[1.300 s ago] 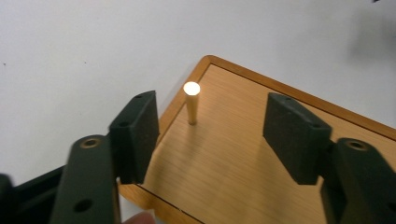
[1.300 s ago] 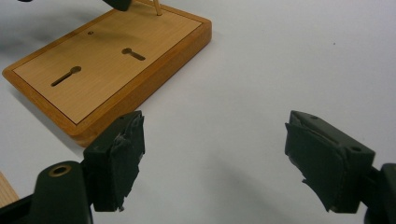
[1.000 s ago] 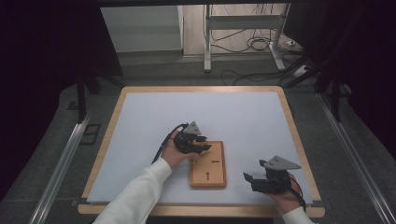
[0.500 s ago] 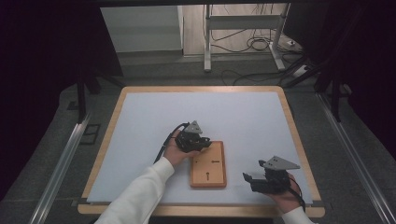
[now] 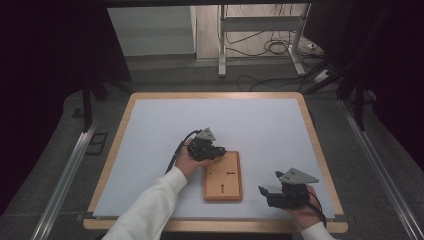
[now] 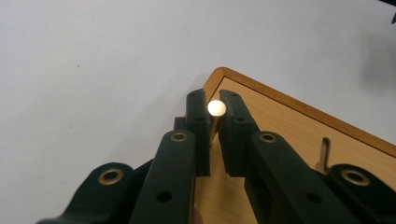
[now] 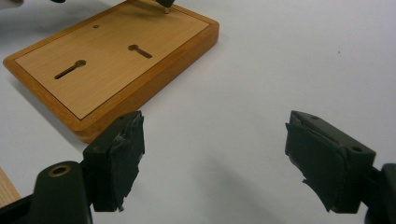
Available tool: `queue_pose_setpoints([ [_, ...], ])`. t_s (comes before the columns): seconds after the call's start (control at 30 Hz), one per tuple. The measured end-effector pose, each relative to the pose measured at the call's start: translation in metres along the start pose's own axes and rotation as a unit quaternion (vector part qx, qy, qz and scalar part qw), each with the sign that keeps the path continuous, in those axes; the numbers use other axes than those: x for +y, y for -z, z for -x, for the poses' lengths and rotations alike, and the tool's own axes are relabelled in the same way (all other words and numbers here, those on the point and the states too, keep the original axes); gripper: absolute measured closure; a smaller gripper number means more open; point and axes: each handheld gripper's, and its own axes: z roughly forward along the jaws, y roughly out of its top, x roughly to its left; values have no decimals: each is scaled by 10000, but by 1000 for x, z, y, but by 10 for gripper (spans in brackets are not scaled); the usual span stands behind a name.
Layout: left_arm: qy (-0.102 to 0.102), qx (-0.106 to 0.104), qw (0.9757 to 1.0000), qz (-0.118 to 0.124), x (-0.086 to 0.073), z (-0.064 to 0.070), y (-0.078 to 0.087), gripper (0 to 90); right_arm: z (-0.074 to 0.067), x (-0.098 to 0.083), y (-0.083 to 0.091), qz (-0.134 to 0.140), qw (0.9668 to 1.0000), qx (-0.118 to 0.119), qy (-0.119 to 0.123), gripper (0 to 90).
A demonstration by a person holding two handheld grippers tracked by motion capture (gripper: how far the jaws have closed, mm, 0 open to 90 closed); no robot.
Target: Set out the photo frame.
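The brass peg stands nearly upright between my left gripper's two jaws, which are closed on its shaft just below the round, bright head. Its lower end meets the wooden board close to that board's far left corner, seen from the high view; whether the tip has entered a hole there I cannot tell, since the jaws cover the contact point. In the right gripper view the peg's foot touches the board at its far edge. Two keyhole slots and a small round hole on the board's face stand empty. I judge the seating of this peg to be in hand but not finished: I have not let go, and no other peg sits in the board. The board lies on the pale blue mat, near its front edge. My right gripper rests apart from the board on the mat, jaws spread wide and holding nothing.
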Motion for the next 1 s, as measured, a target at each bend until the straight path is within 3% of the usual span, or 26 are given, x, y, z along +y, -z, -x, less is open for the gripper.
queue_pose_setpoints([
  [0.2, 111, -46, 9999, -67, 3, 0, -1, 833, -14, 6, 1, 10, 9989, -57, 470, 195],
  [0.3, 79, -108, 9998, -130, 3, -3, 0, 830, -21, 8, 1, -22, 9982, 22, 603, 185],
  [0.73, 351, -360, 9986, -179, 5, -11, 0, 826, -58, 16, -14, -211, 9922, 235, 1203, 148],
  [0.9, 477, -489, 9975, -174, 5, -15, -1, 824, -72, 17, -25, -348, 9868, 134, 1574, 132],
  [1.0, 463, -520, 9973, -224, 7, -16, -1, 822, -82, 18, -32, -415, 9802, -69, 1937, 135],
])
